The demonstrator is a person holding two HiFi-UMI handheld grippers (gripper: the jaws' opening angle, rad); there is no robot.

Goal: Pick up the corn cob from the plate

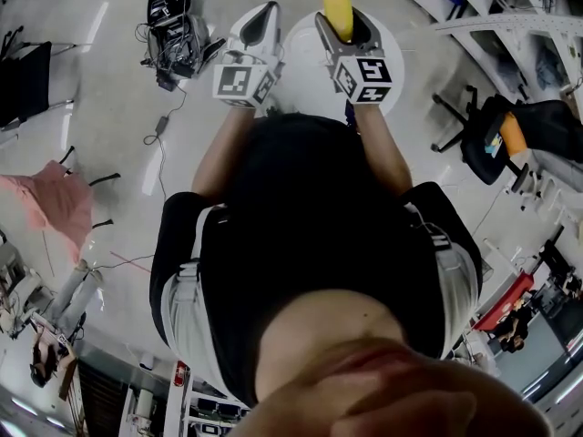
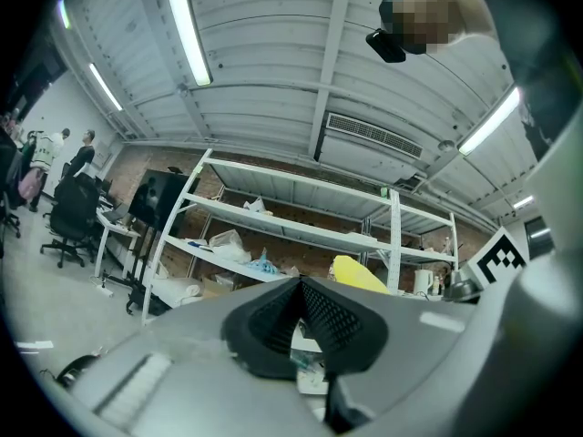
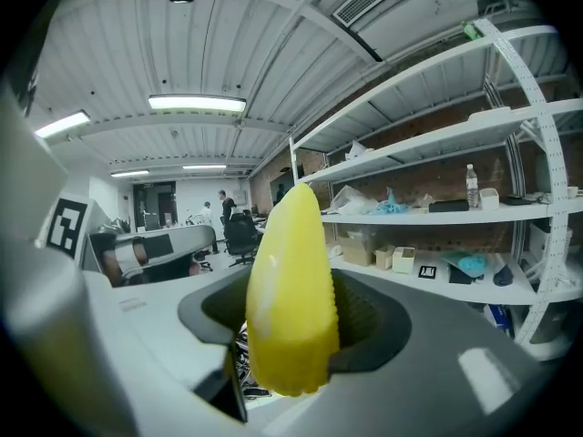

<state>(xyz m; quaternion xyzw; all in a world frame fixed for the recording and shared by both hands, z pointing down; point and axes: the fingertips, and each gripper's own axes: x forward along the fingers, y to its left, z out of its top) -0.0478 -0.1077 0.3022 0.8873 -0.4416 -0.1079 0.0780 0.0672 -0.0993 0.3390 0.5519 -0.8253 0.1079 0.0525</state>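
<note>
A yellow corn cob point(image 1: 337, 5) stands upright between the jaws of my right gripper point(image 1: 344, 24), which is shut on its lower half. In the right gripper view the corn cob point(image 3: 290, 280) fills the middle, its pointed tip up, with the right gripper point(image 3: 293, 330) clamped on both sides. My left gripper point(image 1: 262, 18) is level beside it on the left, its jaws together with nothing between them. In the left gripper view the left gripper point(image 2: 299, 285) is shut and the corn cob point(image 2: 360, 273) shows just to its right. A white round surface point(image 1: 305, 48) lies below both grippers.
Metal shelving point(image 3: 437, 217) with boxes and bags stands ahead. A black office chair point(image 1: 487, 139) is at the right. Black equipment with cables point(image 1: 173, 21) sits on the floor at the left. People stand at desks point(image 2: 68, 198) far off.
</note>
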